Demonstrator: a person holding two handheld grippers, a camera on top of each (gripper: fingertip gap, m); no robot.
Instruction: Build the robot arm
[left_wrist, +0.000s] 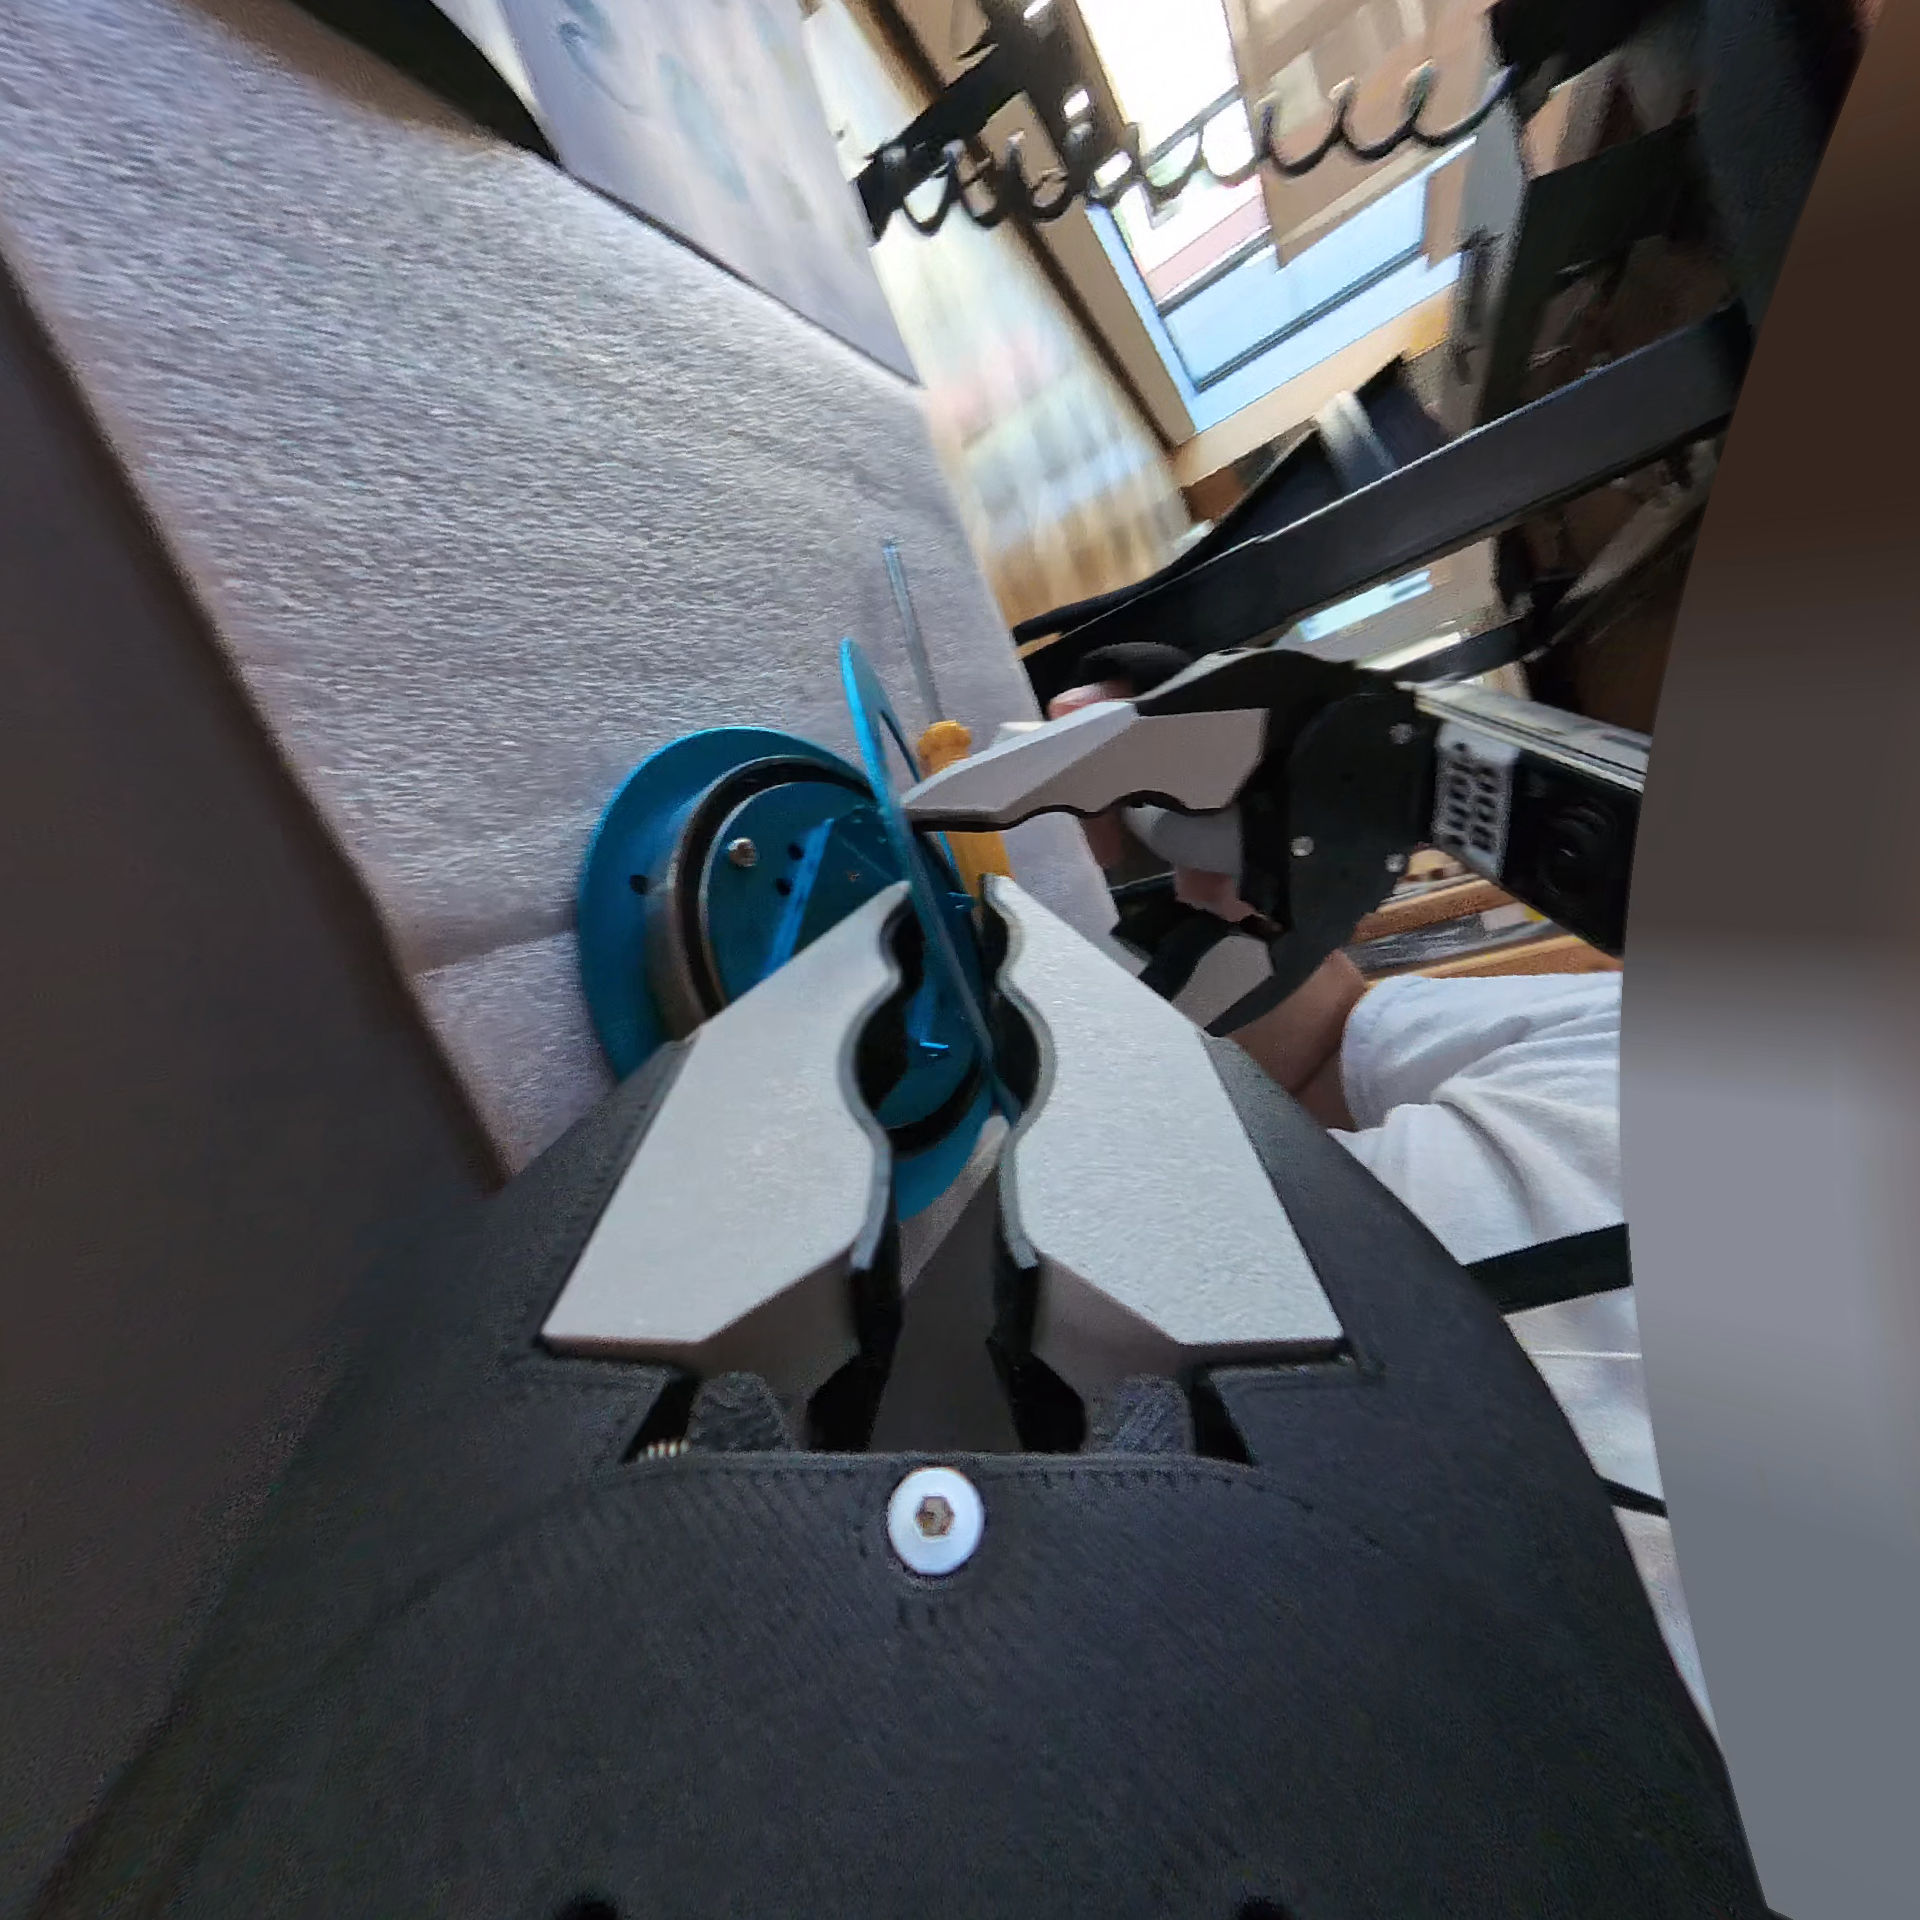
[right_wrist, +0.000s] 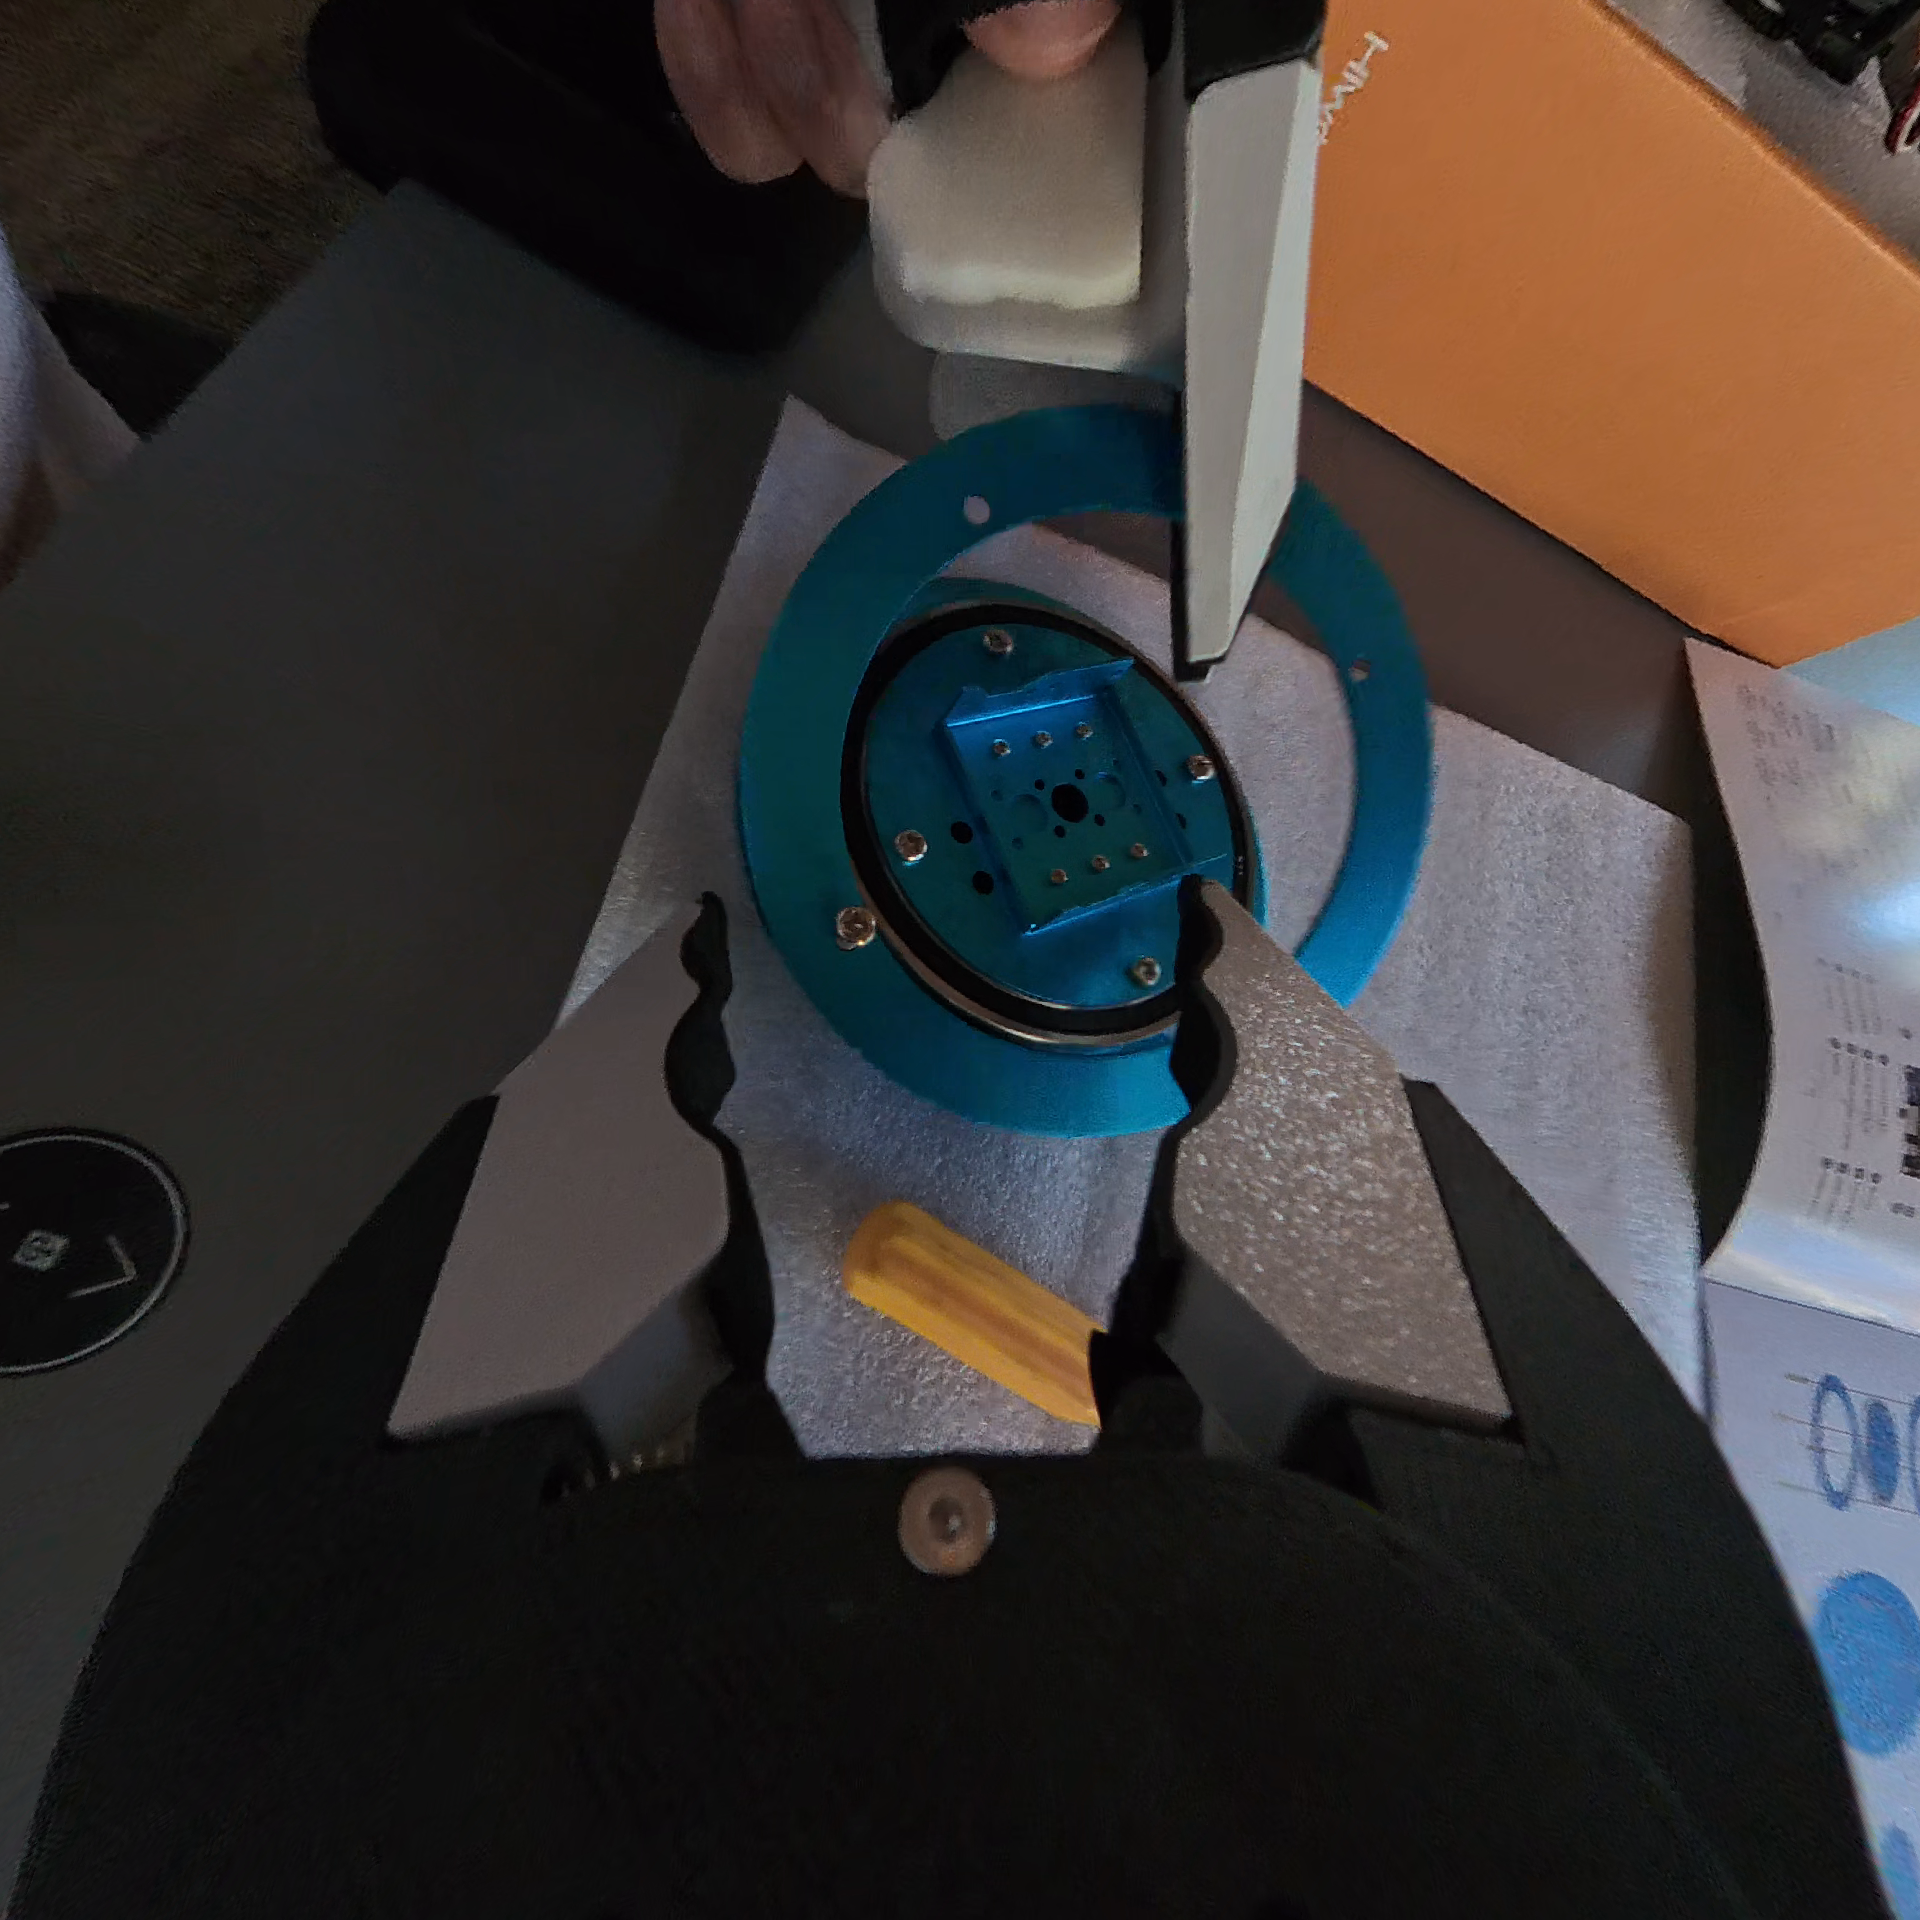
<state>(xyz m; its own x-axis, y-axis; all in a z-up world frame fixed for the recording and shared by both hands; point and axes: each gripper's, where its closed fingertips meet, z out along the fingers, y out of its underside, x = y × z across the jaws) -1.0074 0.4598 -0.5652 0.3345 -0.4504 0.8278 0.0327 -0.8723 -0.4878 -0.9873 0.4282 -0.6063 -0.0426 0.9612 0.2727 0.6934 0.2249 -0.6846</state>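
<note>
My left gripper (left_wrist: 951, 888) is shut on a thin blue metal ring (left_wrist: 878, 727), holding it edge-on and tilted over a round blue base with a bearing and a square bracket (left_wrist: 634, 883). In the right wrist view the ring (right_wrist: 821, 644) hangs around the base (right_wrist: 1049, 821), and the left gripper (right_wrist: 1205, 644) grips its far right side. My right gripper (right_wrist: 951, 899) is open and empty above the base, its right fingertip (right_wrist: 1205, 904) at the ring's near edge. It also shows in the left wrist view (left_wrist: 920, 810), its tip against the ring.
All lies on a white foam sheet (right_wrist: 1507, 935). A yellow-handled screwdriver (right_wrist: 966, 1309) lies on the foam below my right gripper. A grey flat lid (right_wrist: 364, 623) is to the left, an orange box (right_wrist: 1558, 312) at the back right, and printed sheets (right_wrist: 1818, 935) at the right. Across from one pair of fingers to the other is roughly 6 cm.
</note>
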